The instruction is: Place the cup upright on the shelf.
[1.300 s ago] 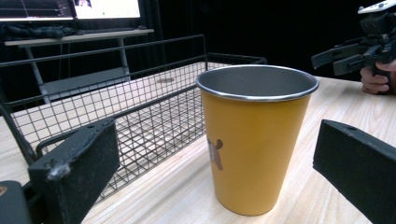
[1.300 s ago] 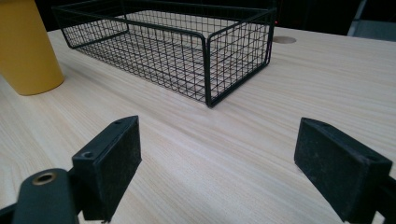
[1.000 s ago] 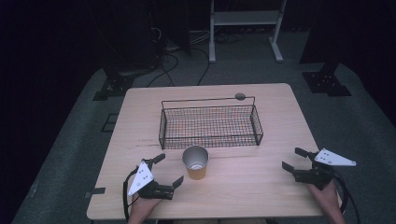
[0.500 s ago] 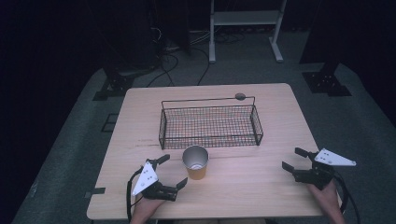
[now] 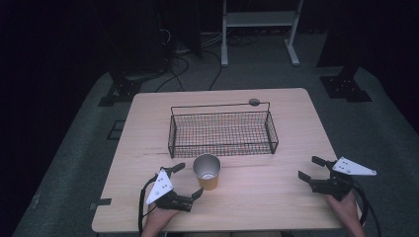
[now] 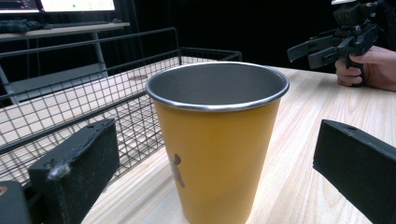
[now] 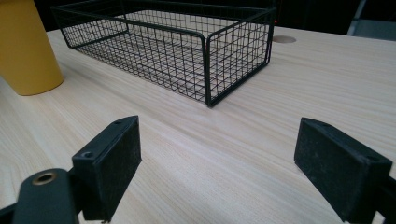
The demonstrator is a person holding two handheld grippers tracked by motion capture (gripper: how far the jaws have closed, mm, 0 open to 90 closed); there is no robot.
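Fingers, left gripper: black, spread wide, one to each side of the cup and clear of its wall; in the left gripper view the left gripper frames the cup between its two fingers without touching it.
Left hand: comes in at the near left edge of the bench, with a white three-cornered plate on top of the gripper.
Cup: yellow tapered metal cup with a bare silver rim and grey inside, upright on the light wooden bench, just in front of the basket's near wall; a small dark mark shows low on the cup wall.
Basket: black rectangular wire-mesh basket with a raised wire handle, at the middle of the bench, nothing seen inside it.
Round grommet: small grey disc set in the bench just behind the basket.
Fingers, right gripper: black, also spread wide over bare bench, holding nothing; right gripper points toward the corner of the basket.
Right hand: at the near right corner, well apart from the cup.
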